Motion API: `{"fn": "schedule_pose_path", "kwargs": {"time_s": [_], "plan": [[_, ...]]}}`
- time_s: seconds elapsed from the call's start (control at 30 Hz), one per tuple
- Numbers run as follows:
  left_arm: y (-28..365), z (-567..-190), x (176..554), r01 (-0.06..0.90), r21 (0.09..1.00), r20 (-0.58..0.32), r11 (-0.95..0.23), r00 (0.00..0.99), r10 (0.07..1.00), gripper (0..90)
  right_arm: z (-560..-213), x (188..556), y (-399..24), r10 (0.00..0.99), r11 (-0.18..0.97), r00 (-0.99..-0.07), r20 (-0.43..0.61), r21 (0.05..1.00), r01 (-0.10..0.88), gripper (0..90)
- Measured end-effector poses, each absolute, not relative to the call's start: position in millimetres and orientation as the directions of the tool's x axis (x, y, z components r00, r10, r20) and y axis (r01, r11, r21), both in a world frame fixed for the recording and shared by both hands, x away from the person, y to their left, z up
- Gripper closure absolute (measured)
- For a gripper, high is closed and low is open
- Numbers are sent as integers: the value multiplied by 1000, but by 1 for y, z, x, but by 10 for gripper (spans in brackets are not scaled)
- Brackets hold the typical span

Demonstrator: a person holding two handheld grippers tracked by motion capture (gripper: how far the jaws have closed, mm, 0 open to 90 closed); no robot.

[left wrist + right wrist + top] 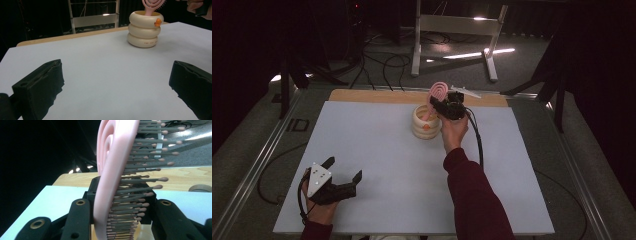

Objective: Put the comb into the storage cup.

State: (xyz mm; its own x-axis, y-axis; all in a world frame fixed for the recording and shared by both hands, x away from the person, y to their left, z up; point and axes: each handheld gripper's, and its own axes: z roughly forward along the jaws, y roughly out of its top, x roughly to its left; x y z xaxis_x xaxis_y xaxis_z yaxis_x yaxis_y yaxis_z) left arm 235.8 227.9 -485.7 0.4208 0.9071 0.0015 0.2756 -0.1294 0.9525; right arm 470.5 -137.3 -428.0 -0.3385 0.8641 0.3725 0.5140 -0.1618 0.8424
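my right gripper (443, 104): clamped on the brush (438, 92), top centre of high view
brush: handle down in cup (426, 122)
my left gripper (343, 176): jaws apart, empty, lower left
left: letting go, i judge

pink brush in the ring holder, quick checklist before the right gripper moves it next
1. Right gripper jaws either side of the pink brush: ok.
2. Jaws actually pressing on the brush: cannot tell; bristles hide the contact in the right gripper view.
3. Brush handle inside the cream holder: ok.
4. Holder upright on the white sheet: ok.
5. Left gripper open, far from the holder: ok.
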Motion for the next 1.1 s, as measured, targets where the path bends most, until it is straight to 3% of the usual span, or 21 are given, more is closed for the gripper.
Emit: {"fn": "schedule_pose_path", "kwargs": {"time_s": [1.1], "plan": [[228,-486,235,279,951,2,-130,419,908,2,-435,473,-139,853,-191,-333,402,834,518,634]]}}
